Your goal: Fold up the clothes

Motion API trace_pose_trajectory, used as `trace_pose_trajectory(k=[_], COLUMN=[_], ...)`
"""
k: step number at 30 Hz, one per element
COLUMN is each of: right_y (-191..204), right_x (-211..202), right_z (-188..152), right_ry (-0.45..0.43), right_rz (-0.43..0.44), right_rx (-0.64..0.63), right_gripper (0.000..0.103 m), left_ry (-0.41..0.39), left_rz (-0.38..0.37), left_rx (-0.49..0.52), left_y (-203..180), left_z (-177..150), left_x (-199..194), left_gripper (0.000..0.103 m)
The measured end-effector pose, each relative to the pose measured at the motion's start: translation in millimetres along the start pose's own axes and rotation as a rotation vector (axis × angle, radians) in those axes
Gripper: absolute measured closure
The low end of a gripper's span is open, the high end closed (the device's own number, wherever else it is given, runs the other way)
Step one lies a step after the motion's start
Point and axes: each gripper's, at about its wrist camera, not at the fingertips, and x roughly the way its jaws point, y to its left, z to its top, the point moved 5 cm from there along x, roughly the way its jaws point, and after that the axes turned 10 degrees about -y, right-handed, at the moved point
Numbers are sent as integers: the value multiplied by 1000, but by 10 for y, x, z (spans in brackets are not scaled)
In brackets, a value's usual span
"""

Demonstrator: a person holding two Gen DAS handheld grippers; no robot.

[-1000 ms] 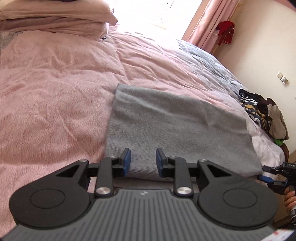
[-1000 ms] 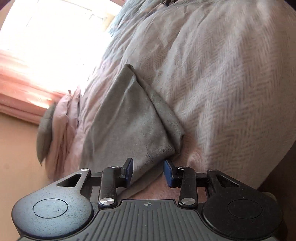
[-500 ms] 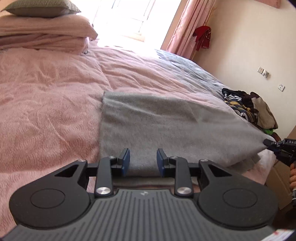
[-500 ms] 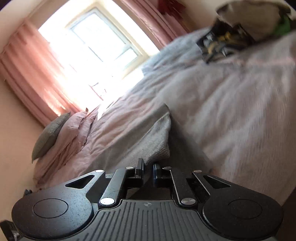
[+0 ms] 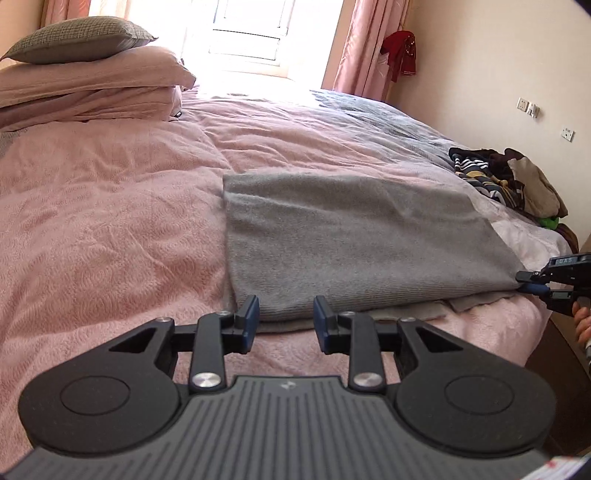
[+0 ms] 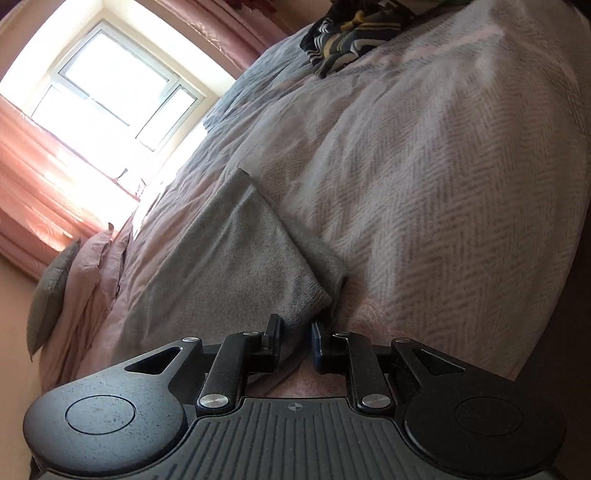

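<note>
A grey knit garment [image 5: 354,236] lies folded flat on the pink bedspread [image 5: 110,221]; a lower layer peeks out along its near edge. My left gripper [image 5: 286,321] is open just short of the garment's near left edge, with nothing between its fingers. My right gripper [image 5: 532,283] is at the garment's near right corner. In the right wrist view the grey garment [image 6: 229,266] reaches down between the right gripper's [image 6: 295,341] fingers. They stand a little apart around that corner, and the cloth rests on the bed.
Stacked pillows [image 5: 85,74] lie at the head of the bed, under a bright window [image 5: 251,33]. A heap of striped and dark clothes [image 5: 506,177] sits at the bed's right edge by the wall. A pale herringbone blanket [image 6: 443,192] covers the right side.
The right gripper brought the garment's corner down onto the bed, and its fingers have parted from a tight grip. The left gripper stayed open and tilted up toward the window.
</note>
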Motion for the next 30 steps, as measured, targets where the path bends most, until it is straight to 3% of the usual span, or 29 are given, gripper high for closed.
trace_pose_trajectory(k=[2, 4, 7, 8, 9, 12, 15, 18, 22, 26, 27, 29, 30], right_y=[9, 29, 147, 263, 387, 924, 1492, 1933, 2161, 1942, 1859, 1646, 1526], right_x=[8, -8, -153, -220, -270, -248, 160, 727, 1360, 1848, 1930, 2043, 2064], right_z=[34, 22, 72, 104, 135, 150, -13, -319, -563, -613, -586, -384, -240], right_ry=[4, 26, 37, 6, -51, -174, -133, -62, -47, -33, -47, -89, -92], right_rz=[-7, -47, -161, -233, -241, -81, 153, 247, 231, 203, 179, 100, 68], right_rx=[-25, -91, -214, -312, -400, -605, -726, -887, -1096, -1216, -1248, -1219, -1174], right_gripper=[90, 90, 88, 88, 88, 87, 87, 87, 87, 87, 87, 87, 87], left_ry=[62, 135, 115, 93, 71, 22, -3, -5, 3, 55, 64, 64, 59], left_rz=[-3, 42, 51, 55, 57, 66, 17, -45, -47, 41, 59, 80, 119], left_rx=[-73, -46, -5, 7, 25, 108, 154, 179, 239, 315, 286, 215, 228], left_y=[73, 105, 56, 44, 19, -145, -436, -753, -993, -914, -827, -630, -539], left_z=[-64, -150, -26, 69, 174, 511, 768, 889, 848, 671, 666, 691, 686], left_x=[101, 198, 95, 76, 90, 385, 890, 1430, 2047, 2504, 2539, 2500, 2450], left_gripper=[77, 83, 83, 83, 83, 82, 82, 82, 82, 78, 77, 77, 77])
